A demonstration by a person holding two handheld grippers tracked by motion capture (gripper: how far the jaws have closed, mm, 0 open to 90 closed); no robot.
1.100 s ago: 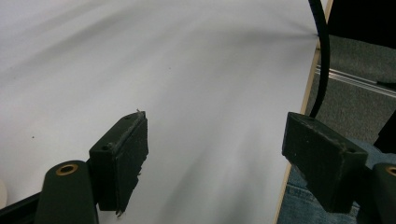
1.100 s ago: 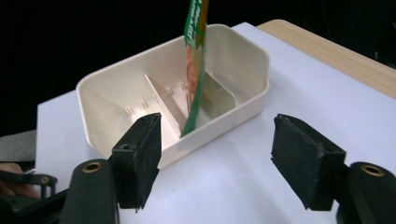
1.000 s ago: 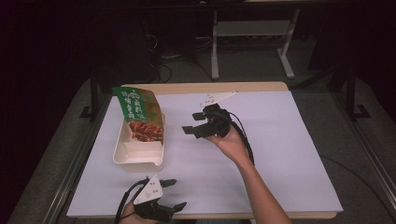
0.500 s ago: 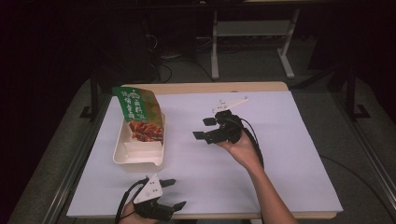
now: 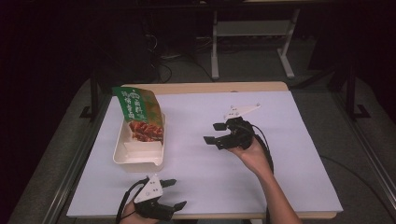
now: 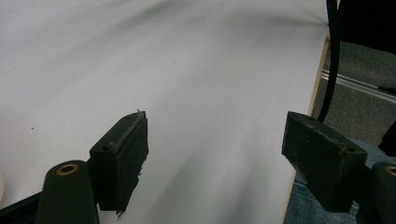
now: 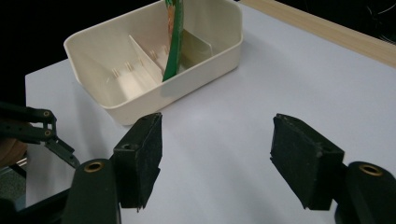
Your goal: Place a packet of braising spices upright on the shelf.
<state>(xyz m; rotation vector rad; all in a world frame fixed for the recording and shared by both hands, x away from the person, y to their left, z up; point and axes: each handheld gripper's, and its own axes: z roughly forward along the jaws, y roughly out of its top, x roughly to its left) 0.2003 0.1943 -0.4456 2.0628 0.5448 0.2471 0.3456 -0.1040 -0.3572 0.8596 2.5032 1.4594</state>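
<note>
While the right gripper (image 5: 215, 133) is held above the middle of the white table cover (image 5: 196, 116), its jaws are turned toward the cream tray (image 5: 138, 156) and are seen wide apart, with nothing between them. Between the two black pads (image 7: 142, 156) in the right gripper view, bare white surface is seen, and the pads are not touching anything. The right gripper is kept well apart from the tray, to the tray's right in the high view.

The tray is placed on the left part of the table, near its left edge. It is divided by thin walls into compartments. A green snack packet (image 5: 139, 114) is stood in the far part of the tray, tilted and leaning over the far rim; a picture of brown food is printed on its lower half. In the right gripper view the packet (image 7: 173, 39) is seen edge-on, as a thin green strip rising from the tray (image 7: 116, 100).

The left gripper (image 5: 173, 193) is held low at the near edge of the table, below the tray in the high view. Its jaws are also spread wide and are empty, as is shown in the left gripper view, where plain white cover is seen between them.
</note>
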